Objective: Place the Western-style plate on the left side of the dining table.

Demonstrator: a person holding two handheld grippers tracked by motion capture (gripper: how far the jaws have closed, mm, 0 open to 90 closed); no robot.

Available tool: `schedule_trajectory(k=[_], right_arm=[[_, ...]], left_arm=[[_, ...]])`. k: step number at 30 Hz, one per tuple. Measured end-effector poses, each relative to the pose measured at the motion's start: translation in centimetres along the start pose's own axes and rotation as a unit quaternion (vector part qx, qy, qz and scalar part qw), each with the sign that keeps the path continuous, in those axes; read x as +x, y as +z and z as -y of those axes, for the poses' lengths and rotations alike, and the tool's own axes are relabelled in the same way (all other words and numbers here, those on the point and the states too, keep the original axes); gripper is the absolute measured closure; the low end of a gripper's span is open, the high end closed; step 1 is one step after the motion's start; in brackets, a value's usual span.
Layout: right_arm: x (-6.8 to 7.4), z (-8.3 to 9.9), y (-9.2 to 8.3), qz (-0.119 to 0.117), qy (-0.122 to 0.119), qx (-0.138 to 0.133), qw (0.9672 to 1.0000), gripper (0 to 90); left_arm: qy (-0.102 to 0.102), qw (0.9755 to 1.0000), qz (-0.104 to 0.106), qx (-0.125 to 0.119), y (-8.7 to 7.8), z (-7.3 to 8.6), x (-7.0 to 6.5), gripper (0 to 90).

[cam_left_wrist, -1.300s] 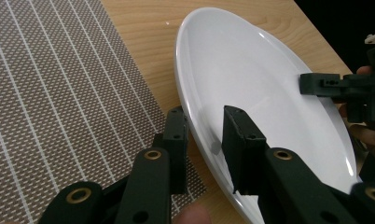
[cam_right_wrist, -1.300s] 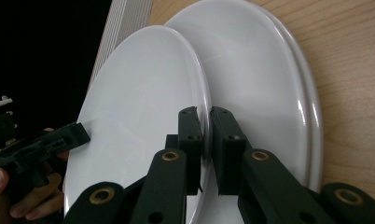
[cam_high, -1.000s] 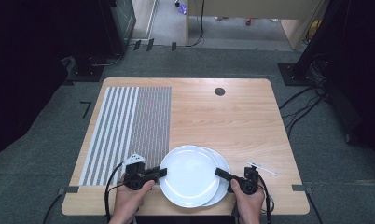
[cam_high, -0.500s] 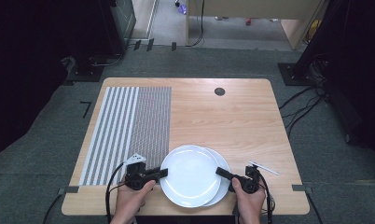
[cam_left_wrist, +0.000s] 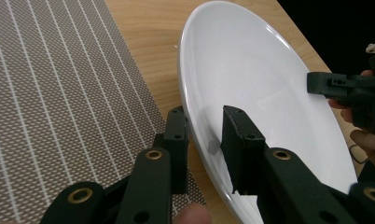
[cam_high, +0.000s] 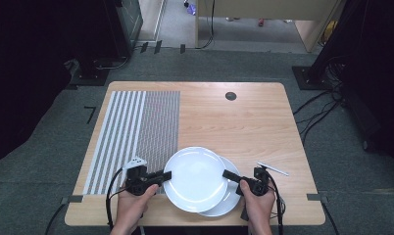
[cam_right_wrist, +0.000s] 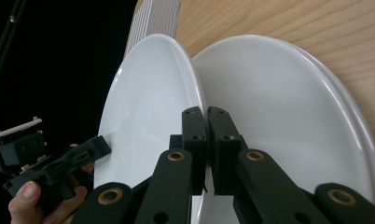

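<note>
The left gripper (cam_high: 166,175) and right gripper (cam_high: 228,174) each clamp opposite rims of the upper plate (cam_high: 195,178), sharing its weight above the lower plate (cam_high: 228,201).

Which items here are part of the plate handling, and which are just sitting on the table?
In the job: upper white plate, pinched at opposite rims by the left gripper and right gripper; lower white plate beneath it.

Lying about: striped placemat; thin white stick; dark round spot.

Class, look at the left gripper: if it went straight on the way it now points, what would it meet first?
Probably the right gripper, across the top plate whose rim the left gripper already clamps; depth is uncertain.
</note>
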State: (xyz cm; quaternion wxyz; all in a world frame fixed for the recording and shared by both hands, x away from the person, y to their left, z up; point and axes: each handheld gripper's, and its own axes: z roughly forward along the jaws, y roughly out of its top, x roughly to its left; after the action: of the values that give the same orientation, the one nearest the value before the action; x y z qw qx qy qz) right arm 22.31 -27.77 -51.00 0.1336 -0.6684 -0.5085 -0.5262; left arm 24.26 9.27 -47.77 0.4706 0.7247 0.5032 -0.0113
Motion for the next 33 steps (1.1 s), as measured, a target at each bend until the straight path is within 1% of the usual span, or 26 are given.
schedule_trajectory(k=[2, 5, 6, 7, 8, 9, 11, 12, 19, 27, 28, 30, 33], right_arm=[[0.1, -0.1, 0.1, 0.000, -0.002, -0.001, 1.0000, 87.5], [0.8, -0.6, 0.8, -0.001, -0.006, 0.001, 1.0000, 87.4], [0.8, -0.6, 0.8, -0.001, -0.006, 0.001, 1.0000, 87.4], [1.2, -0.9, 1.2, 0.000, -0.010, 0.003, 0.9999, 87.4], [1.2, -0.9, 1.2, 0.000, -0.010, 0.003, 0.9999, 87.4], [1.7, -1.3, 1.7, -0.002, -0.013, 0.006, 0.9999, 87.4], [1.9, -1.4, 1.8, -0.002, -0.014, 0.007, 0.9999, 87.4], [2.4, -1.8, 2.3, -0.003, -0.018, 0.009, 0.9998, 87.4], [4.1, -2.7, 4.2, -0.006, -0.029, 0.018, 0.9994, 87.4], [5.7, -3.5, 6.5, -0.007, -0.038, 0.028, 0.9989, 87.3], [5.7, -3.5, 6.5, -0.007, -0.038, 0.028, 0.9989, 87.3], [6.3, -3.8, 7.4, -0.008, -0.042, 0.030, 0.9986, 87.3], [6.8, -4.1, 8.3, -0.007, -0.043, 0.034, 0.9985, 87.2]], left_arm=[[-0.001, 1.0000, -0.001, -0.002, -0.1, -0.1, 0.1, 72.9], [-0.003, 0.9999, -0.007, -0.009, -0.5, -0.5, 0.5, 72.9], [-0.003, 0.9999, -0.007, -0.009, -0.5, -0.5, 0.5, 72.9], [-0.003, 0.9999, -0.008, -0.011, -0.7, -0.7, 0.7, 72.9], [-0.005, 0.9999, -0.007, -0.013, -0.8, -0.8, 0.8, 72.9], [-0.006, 0.9998, -0.010, -0.018, -1.2, -1.1, 1.1, 72.9], [-0.007, 0.9997, -0.011, -0.020, -1.3, -1.2, 1.2, 72.9], [-0.008, 0.9996, -0.015, -0.025, -1.7, -1.5, 1.5, 72.9], [-0.013, 0.9987, -0.029, -0.040, -2.9, -2.4, 2.6, 72.8], [-0.024, 0.9972, -0.047, -0.052, -4.1, -3.4, 4.2, 72.6], [-0.024, 0.9972, -0.047, -0.052, -4.1, -3.4, 4.2, 72.6], [-0.026, 0.9967, -0.053, -0.056, -4.5, -3.8, 4.8, 72.6], [-0.030, 0.9961, -0.058, -0.060, -4.7, -4.2, 5.4, 72.6]])
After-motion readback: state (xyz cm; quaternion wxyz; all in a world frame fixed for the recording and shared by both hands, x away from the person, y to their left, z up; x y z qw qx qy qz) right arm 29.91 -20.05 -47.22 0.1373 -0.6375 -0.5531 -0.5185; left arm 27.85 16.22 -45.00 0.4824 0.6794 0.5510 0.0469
